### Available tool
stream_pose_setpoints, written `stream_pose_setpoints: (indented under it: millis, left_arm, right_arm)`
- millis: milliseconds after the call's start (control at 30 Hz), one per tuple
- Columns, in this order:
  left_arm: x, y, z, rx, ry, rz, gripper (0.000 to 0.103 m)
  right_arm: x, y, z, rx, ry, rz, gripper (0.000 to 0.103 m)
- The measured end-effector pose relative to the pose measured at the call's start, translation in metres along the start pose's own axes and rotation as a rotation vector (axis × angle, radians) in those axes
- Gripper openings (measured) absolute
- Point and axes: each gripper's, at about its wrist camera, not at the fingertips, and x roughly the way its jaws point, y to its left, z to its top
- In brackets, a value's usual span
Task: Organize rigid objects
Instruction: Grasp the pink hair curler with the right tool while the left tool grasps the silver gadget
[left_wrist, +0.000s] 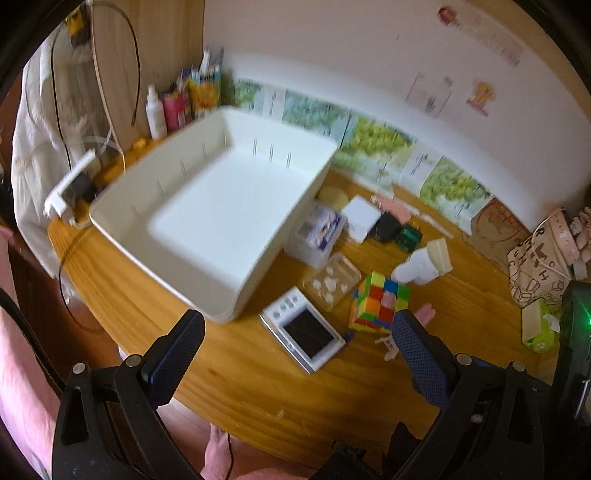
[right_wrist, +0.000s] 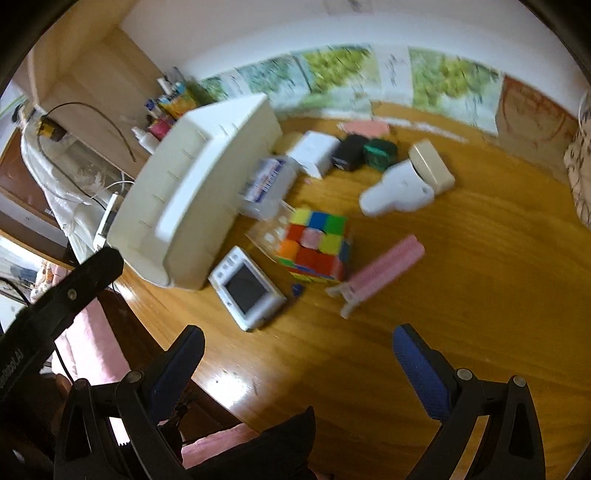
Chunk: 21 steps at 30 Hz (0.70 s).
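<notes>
White bin, left wrist view: the white bin (left_wrist: 207, 218) sits empty on the wooden table (left_wrist: 258, 387), towards the left; nothing is stowed yet.
Left gripper: the left gripper (left_wrist: 297, 341) hovers above the near table edge, fingers spread wide, gripping nothing.
Loose things, left wrist view: a small white device with a dark screen (left_wrist: 304, 330) lies just beside the bin's near corner; the colour cube (left_wrist: 380, 304) is to its right, a clear tray (left_wrist: 332, 282) behind them, a clear box with a blue label (left_wrist: 319, 232) against the bin wall.
Further back: a white box (left_wrist: 362, 218), a black cube (left_wrist: 386, 227) and a green cube (left_wrist: 408, 238) cluster together; a white bottle-like piece with a beige cap (left_wrist: 424, 264) lies on its side.
Right gripper, right wrist view: the right gripper (right_wrist: 299, 349) hangs over bare table, fingers apart, empty.
Pink piece: a pink comb-like piece (right_wrist: 380, 269) lies just right of the colour cube, nearest this gripper.
Step in hand: judging from the empty bin, sorting is only starting; both grippers seem to be approaching.
Next move: likely lowering over one near item and closing squarely; the flat device would need an edge grip.
In the way: items crowd each other, so neighbours could get knocked; both views are blurred, so fine detail is unclear.
</notes>
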Motion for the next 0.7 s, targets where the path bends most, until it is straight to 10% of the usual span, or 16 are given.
stream_pose_setpoints:
  millis: [433,700]
  left_arm:
    - [0.084,0.009,-0.021,-0.226,0.331,0.049,0.101]
    - [0.111,0.016,-0.026,-0.323,0.405,0.068,0.101]
  right_arm:
    - [0.049,-0.073,0.017,0.26,0.206,0.083,0.097]
    - [0.07,-0.09,0.036,0.292,0.247,0.057,0.091]
